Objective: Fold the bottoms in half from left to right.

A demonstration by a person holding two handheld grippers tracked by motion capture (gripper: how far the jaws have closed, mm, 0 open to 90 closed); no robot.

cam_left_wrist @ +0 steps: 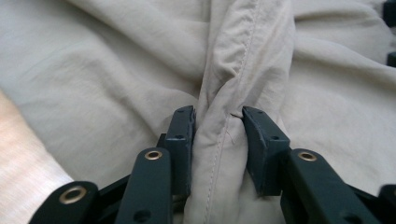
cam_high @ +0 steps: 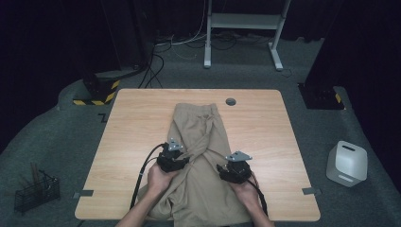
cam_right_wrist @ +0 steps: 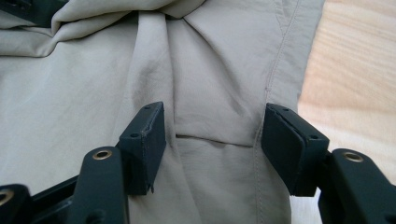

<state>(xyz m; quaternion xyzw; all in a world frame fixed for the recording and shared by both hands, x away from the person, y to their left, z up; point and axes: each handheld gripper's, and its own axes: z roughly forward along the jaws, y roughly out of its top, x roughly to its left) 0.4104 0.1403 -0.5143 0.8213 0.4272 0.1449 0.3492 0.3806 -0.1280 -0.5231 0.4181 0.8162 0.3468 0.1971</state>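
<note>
**Trousers gathered, fold unfinished**

While the left tool pinches a seam ridge of the khaki trousers, the right tool straddles cloth unclenched just beside; garment lies rumpled mid-tabletop, so folding seems barely begun.

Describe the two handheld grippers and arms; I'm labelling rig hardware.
Both the left gripper and right gripper are black, each topped by a grey three-cornered plate and trailing a black cable. Jaws are black blocks on arms with brass-ringed holes. Forearms are bare, no sleeves visible.

Trousers: matt beige woven cloth, stitched seams. Table: smooth pale wood-grain. Gripper pads: matt black plastic.
</note>
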